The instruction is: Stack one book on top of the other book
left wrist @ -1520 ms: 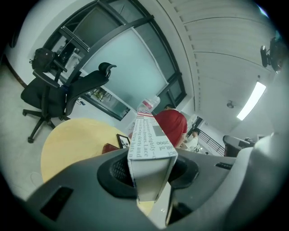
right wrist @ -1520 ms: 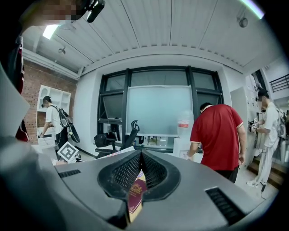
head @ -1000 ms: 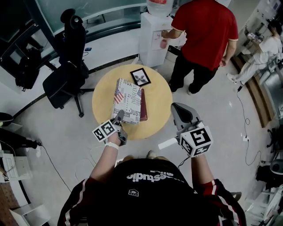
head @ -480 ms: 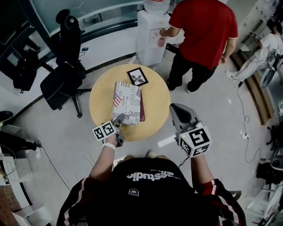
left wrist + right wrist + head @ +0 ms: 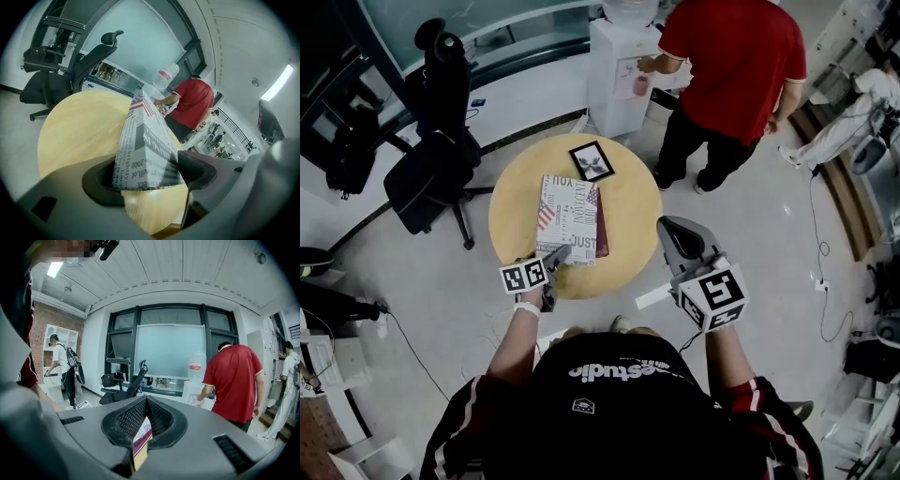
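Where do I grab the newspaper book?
Pinch the top book at its near left corner, coming from the near side. It lies flat on the red book, which peeks out on the right, so that corner likely has room beneath.

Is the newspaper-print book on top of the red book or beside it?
On top. The newspaper-print book covers the red book, only a strip of red showing along its right edge in the head view.

Newsprint-cover book (image 5: 570,217) (flag motif) flat atop maroon book (image 5: 603,232), maroon edge showing, on round table (image 5: 514,202).
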A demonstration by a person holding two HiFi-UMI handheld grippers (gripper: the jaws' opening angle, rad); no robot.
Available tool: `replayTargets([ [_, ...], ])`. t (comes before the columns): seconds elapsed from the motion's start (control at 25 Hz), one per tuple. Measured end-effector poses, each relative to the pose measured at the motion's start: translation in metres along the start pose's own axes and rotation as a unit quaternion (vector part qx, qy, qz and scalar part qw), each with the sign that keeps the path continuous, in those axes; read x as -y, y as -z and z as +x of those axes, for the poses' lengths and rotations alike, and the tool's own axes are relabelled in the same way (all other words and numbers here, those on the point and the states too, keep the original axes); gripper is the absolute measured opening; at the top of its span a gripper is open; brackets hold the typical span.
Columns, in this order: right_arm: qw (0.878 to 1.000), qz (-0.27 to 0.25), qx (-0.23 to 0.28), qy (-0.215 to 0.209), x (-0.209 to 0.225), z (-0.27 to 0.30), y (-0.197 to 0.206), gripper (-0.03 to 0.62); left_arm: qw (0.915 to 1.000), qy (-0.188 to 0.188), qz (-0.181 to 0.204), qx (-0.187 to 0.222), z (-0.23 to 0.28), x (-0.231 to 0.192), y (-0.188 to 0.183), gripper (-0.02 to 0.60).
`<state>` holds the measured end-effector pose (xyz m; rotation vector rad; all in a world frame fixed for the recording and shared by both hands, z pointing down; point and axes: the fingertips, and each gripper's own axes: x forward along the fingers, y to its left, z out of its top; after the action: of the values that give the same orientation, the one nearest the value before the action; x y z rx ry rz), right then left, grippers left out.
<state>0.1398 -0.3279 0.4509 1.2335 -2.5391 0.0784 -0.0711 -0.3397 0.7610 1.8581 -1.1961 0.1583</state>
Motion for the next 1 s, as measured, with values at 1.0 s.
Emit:
replayTargets([
  [1.0,0.998,-0.050,-0.037,-0.011,-0.038,0.005,0.007,0.029,0.9743,0.131,-0.183,0.011,-0.017,-0.044,0.034,0.370],
])
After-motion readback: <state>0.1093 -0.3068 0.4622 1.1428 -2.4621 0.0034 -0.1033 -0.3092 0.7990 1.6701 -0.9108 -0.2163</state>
